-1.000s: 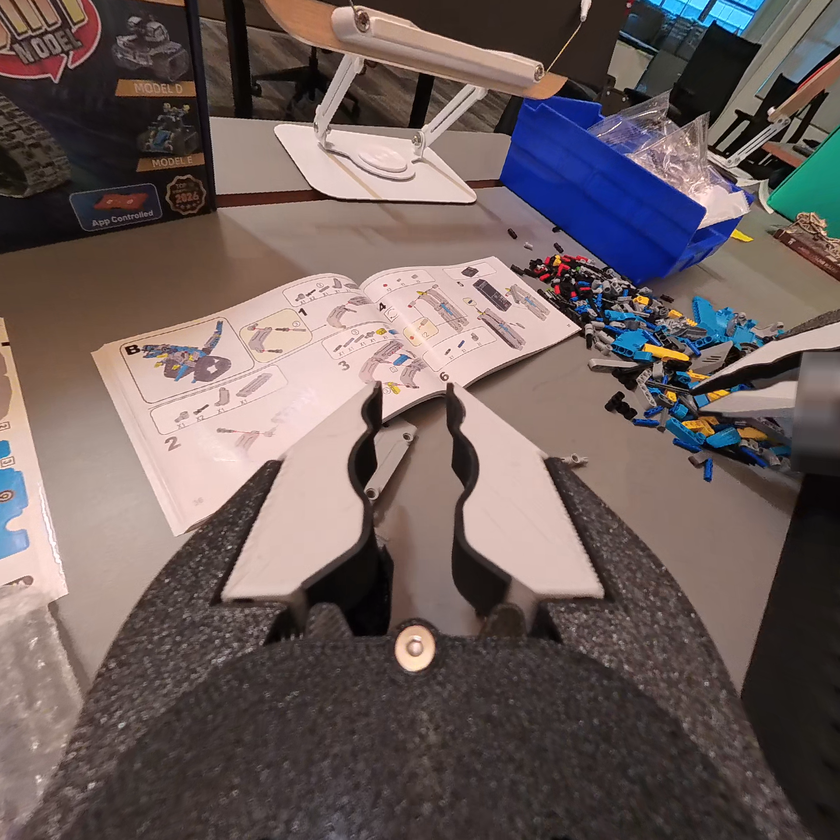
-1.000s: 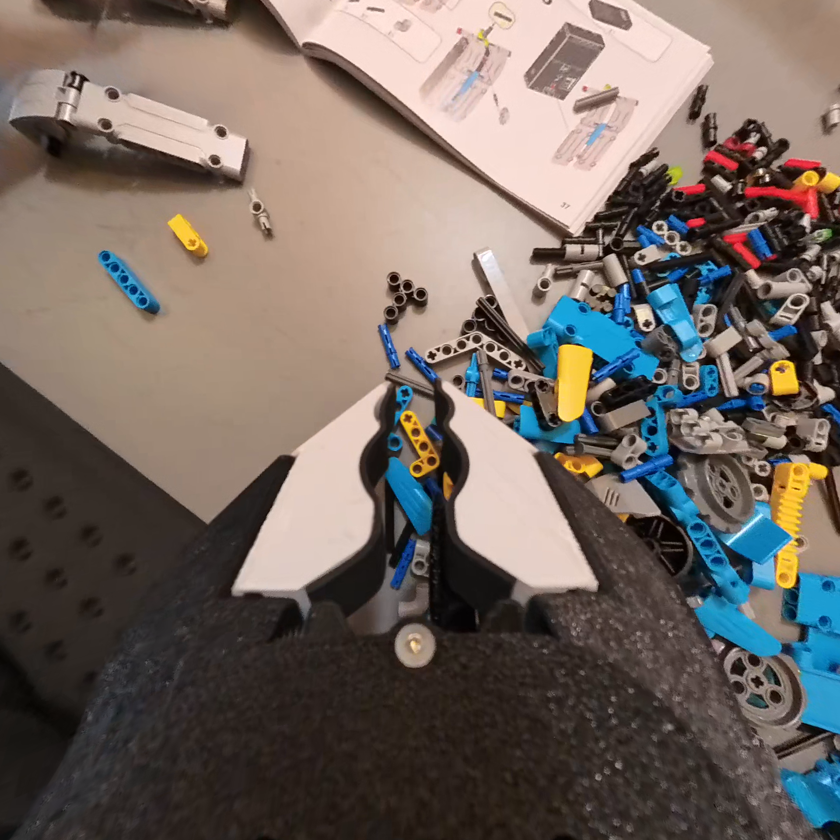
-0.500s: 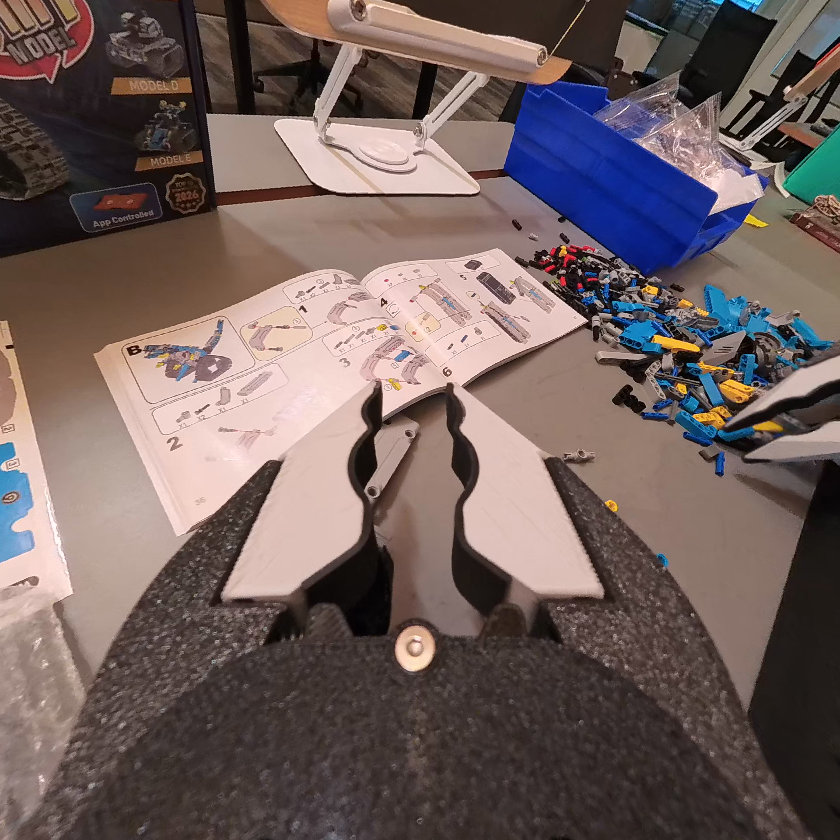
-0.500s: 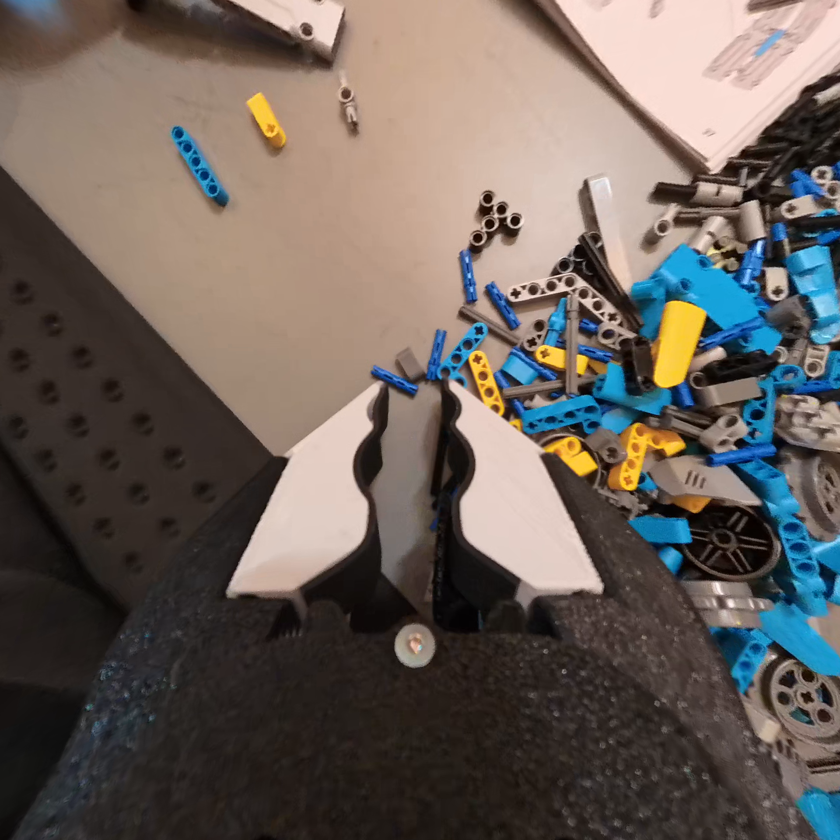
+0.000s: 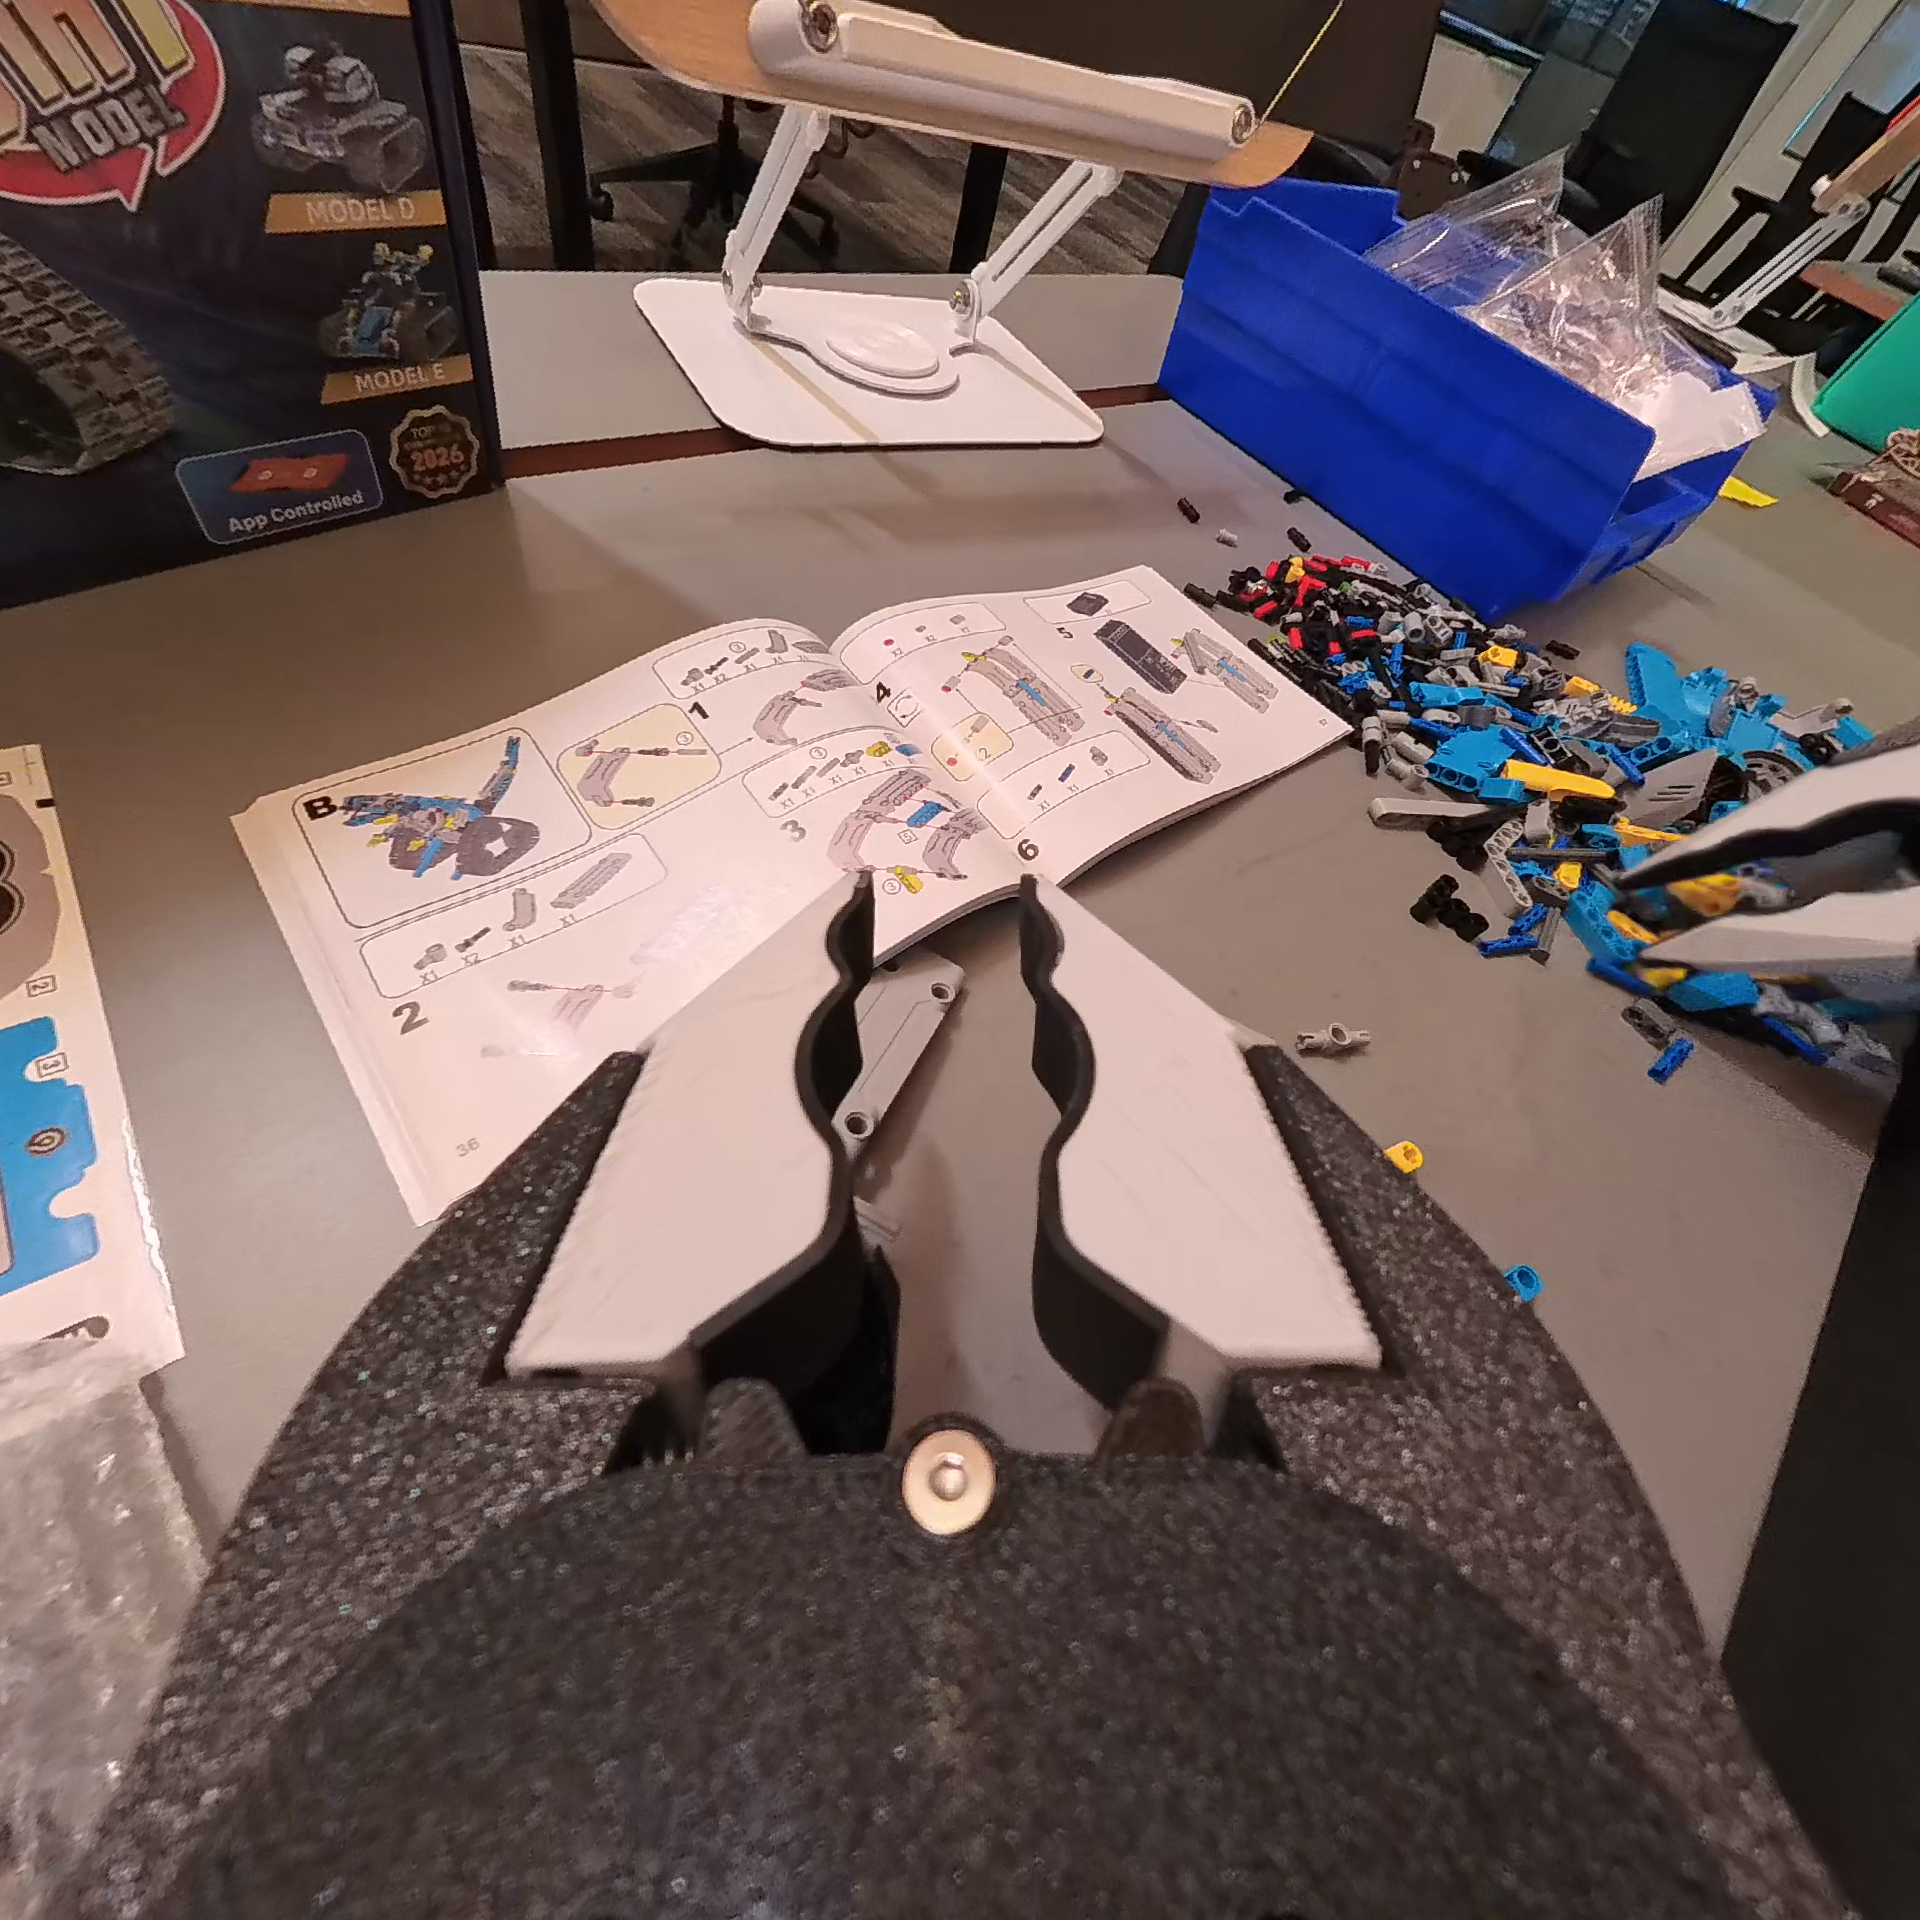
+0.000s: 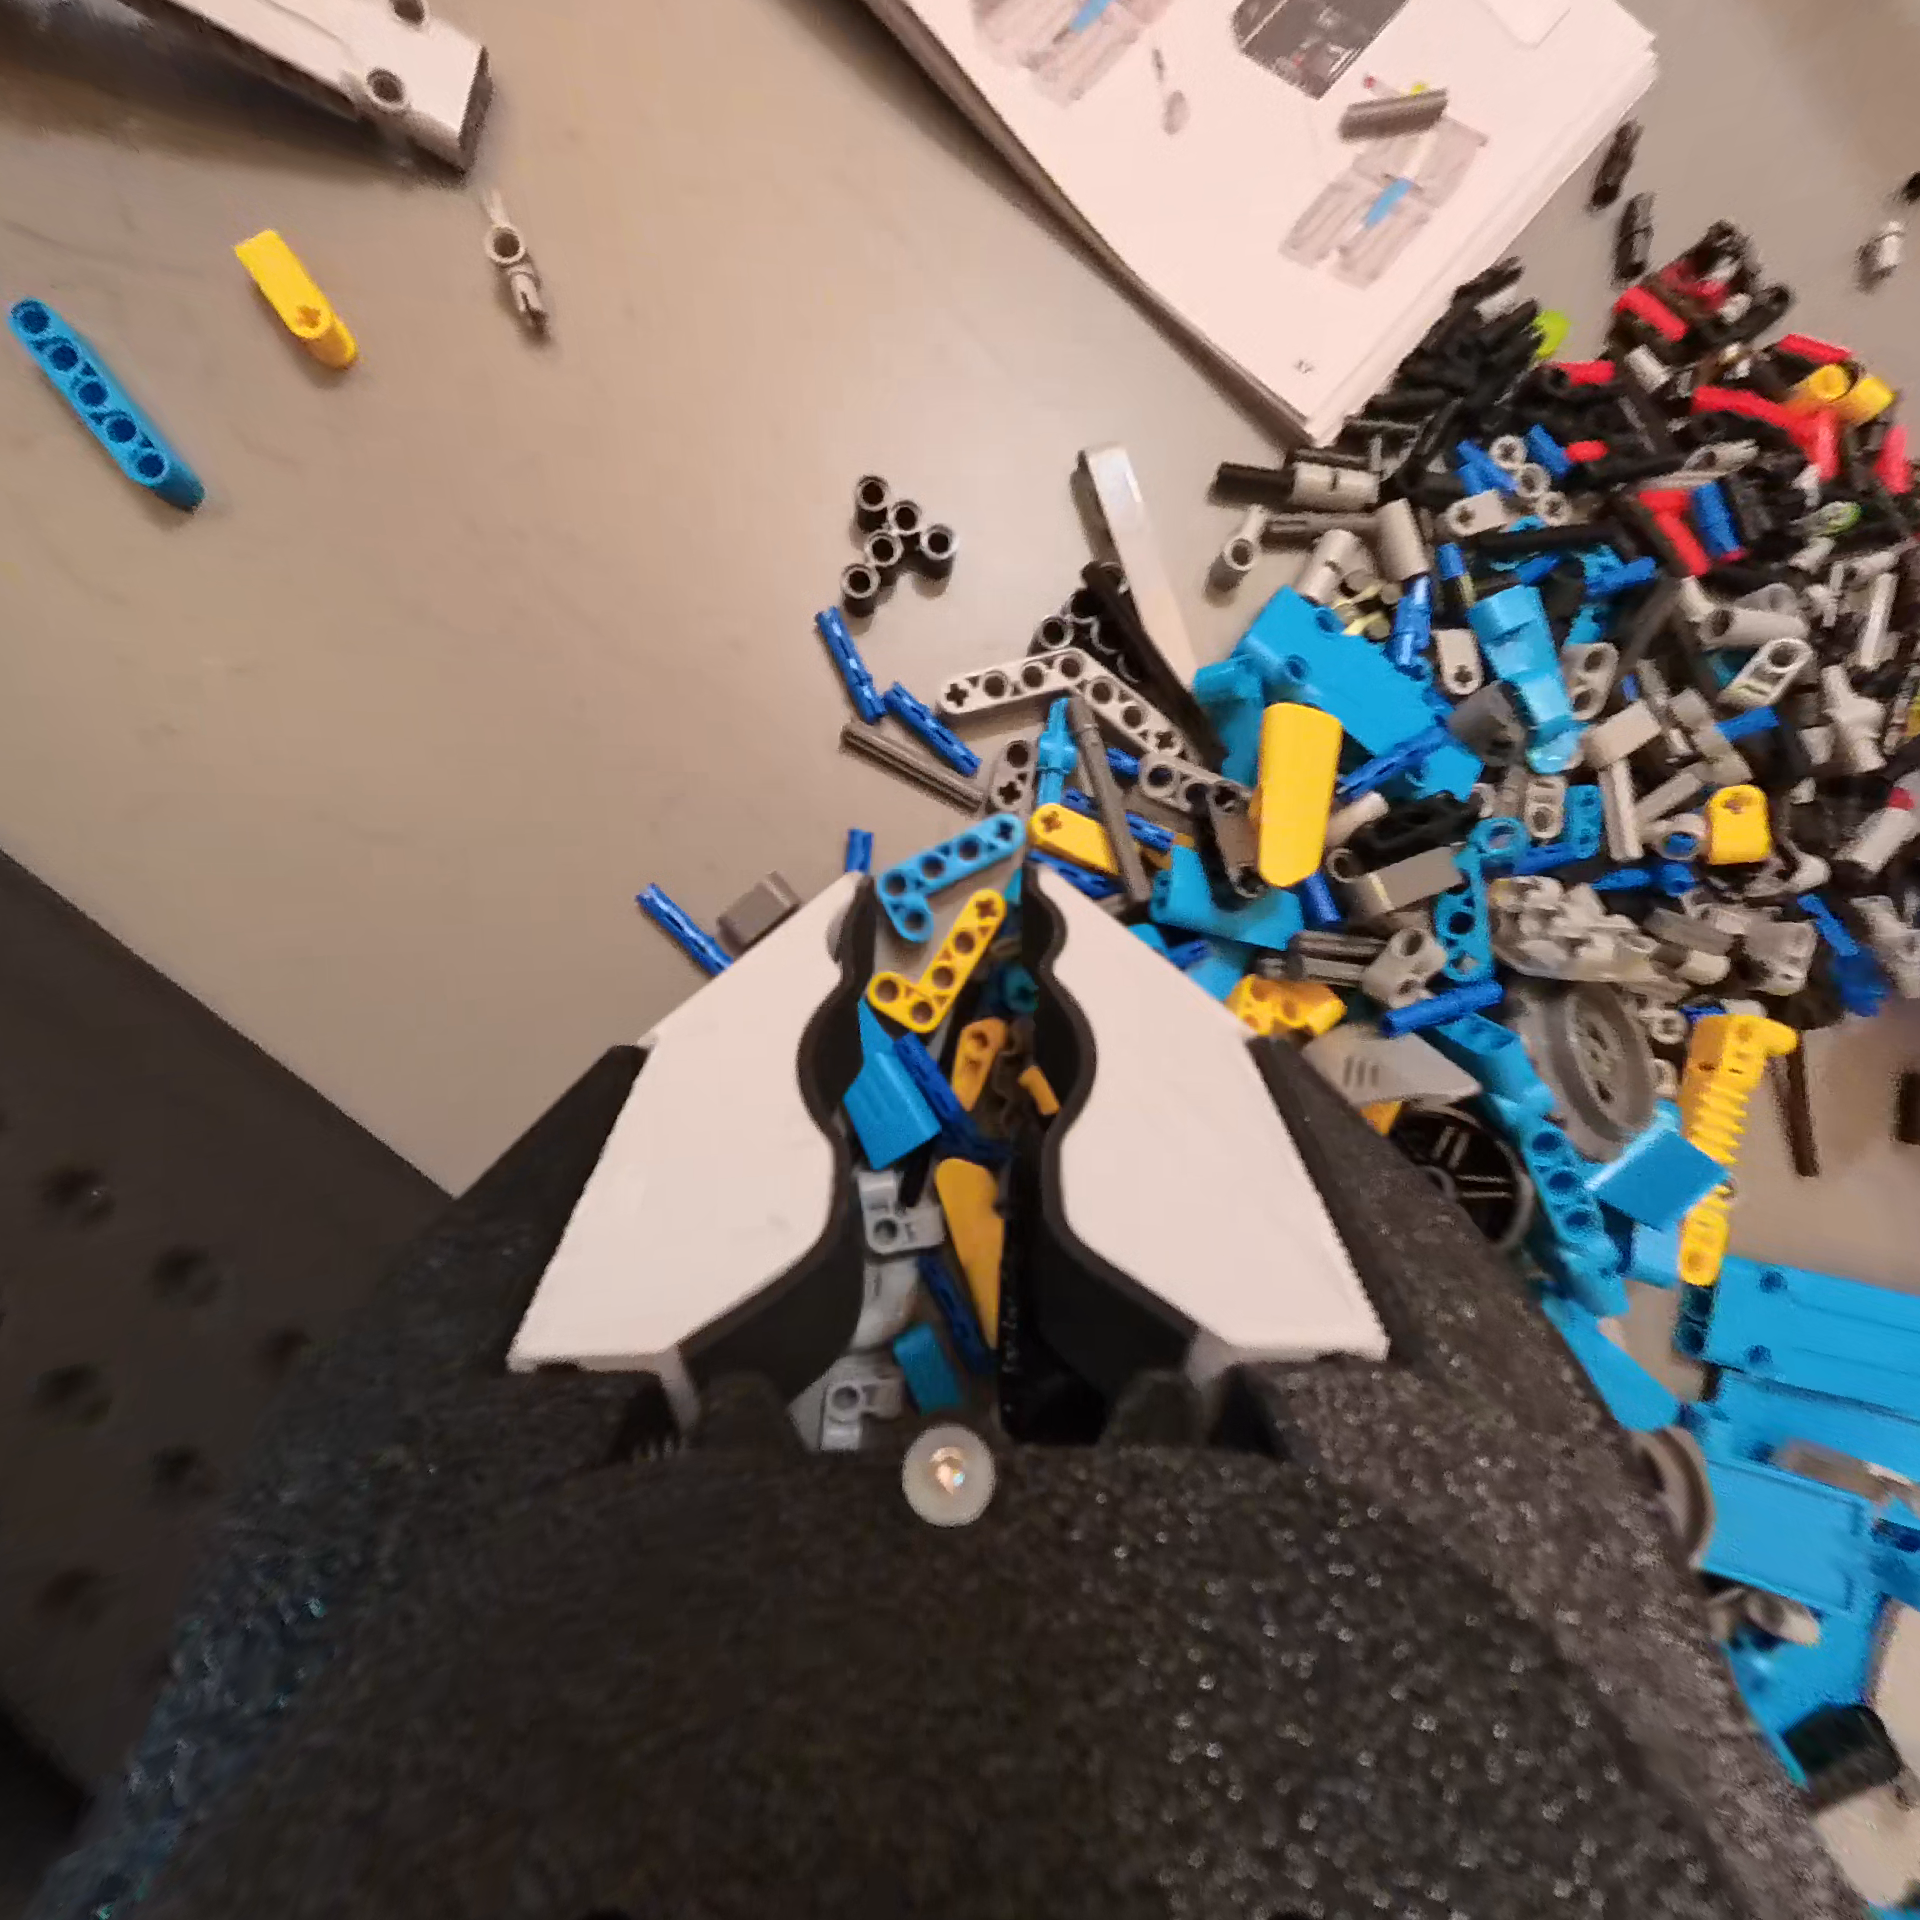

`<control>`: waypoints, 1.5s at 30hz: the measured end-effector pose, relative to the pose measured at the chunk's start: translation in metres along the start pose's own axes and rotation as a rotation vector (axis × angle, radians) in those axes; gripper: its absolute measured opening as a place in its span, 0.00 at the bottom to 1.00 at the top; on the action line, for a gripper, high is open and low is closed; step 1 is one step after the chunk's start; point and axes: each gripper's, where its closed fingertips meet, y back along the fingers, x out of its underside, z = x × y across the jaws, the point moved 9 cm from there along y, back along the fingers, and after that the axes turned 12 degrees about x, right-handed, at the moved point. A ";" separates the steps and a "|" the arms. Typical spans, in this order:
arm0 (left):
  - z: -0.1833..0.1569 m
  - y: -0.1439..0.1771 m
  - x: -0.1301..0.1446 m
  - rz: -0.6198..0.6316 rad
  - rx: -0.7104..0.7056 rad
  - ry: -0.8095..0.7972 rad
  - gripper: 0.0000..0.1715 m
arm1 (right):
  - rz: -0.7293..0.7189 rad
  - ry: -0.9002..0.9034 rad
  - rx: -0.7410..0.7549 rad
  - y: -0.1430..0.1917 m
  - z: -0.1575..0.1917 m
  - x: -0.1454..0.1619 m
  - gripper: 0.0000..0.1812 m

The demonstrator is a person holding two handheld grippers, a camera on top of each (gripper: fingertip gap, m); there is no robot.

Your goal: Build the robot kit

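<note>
My left gripper [image 5: 945, 883] is open, low over the grey table. A long grey brick assembly [image 5: 894, 1049] lies between and under its fingers, close to the left one. It also shows in the right wrist view [image 6: 395, 73]. An open instruction booklet [image 5: 727, 831] lies just beyond. My right gripper [image 6: 943, 881] is open over the near edge of a pile of small bricks [image 6: 1507, 779]. A blue bent beam [image 6: 945, 868] and a yellow bent beam [image 6: 940, 971] lie between its fingers. In the left wrist view this gripper [image 5: 1636, 920] is at the right.
A blue bin [image 5: 1403, 416] with plastic bags stands behind the pile. A dark product box [image 5: 208, 260] and a white stand [image 5: 862, 364] are at the back. A sticker sheet [image 5: 52, 1039] lies left. A blue beam [image 6: 104, 405], a yellow piece [image 6: 296, 301] and a black perforated board [image 6: 156, 1195] lie near. The yellow piece [image 6: 296, 301] is about 15 cm from both grippers' fingertips.
My right gripper drew back to the pile's near edge, then moved forward over the bricks again. My left gripper has hardly moved and stays open.
</note>
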 end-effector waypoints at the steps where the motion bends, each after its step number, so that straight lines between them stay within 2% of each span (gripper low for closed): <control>1: 0.000 0.000 0.000 0.001 0.000 -0.002 0.16 | -0.012 0.003 0.008 0.002 -0.003 -0.002 0.15; 5: 0.000 0.000 0.000 0.001 -0.001 0.000 0.16 | -0.056 0.023 0.066 0.007 -0.018 -0.017 0.14; 8: 0.000 0.001 0.000 -0.003 0.003 0.003 0.16 | -0.061 -0.016 0.121 -0.006 -0.041 -0.034 0.14; 12: 0.000 0.001 0.000 0.001 -0.005 -0.006 0.16 | -0.063 -0.142 0.042 -0.038 -0.060 -0.051 0.14; 16: 0.002 0.003 0.000 -0.002 -0.014 0.001 0.16 | -0.004 -0.169 0.103 -0.055 -0.077 -0.045 0.14; 19: 0.003 0.002 0.000 -0.002 -0.009 0.009 0.16 | 0.045 -0.153 0.169 -0.054 -0.088 -0.035 0.14; 23: 0.001 -0.001 0.001 0.012 0.001 0.000 0.16 | 0.089 -0.202 0.177 -0.049 -0.100 -0.023 0.14; 27: 0.001 -0.001 0.002 0.018 -0.001 -0.005 0.16 | 0.039 -0.227 0.186 -0.044 -0.112 -0.032 0.13; 34: 0.003 0.000 0.002 0.012 -0.006 0.001 0.16 | 0.040 -0.241 0.114 -0.066 -0.107 -0.041 0.12; 45: 0.002 -0.001 0.002 0.014 0.002 0.001 0.16 | 0.066 -0.275 0.182 -0.040 -0.122 -0.024 0.11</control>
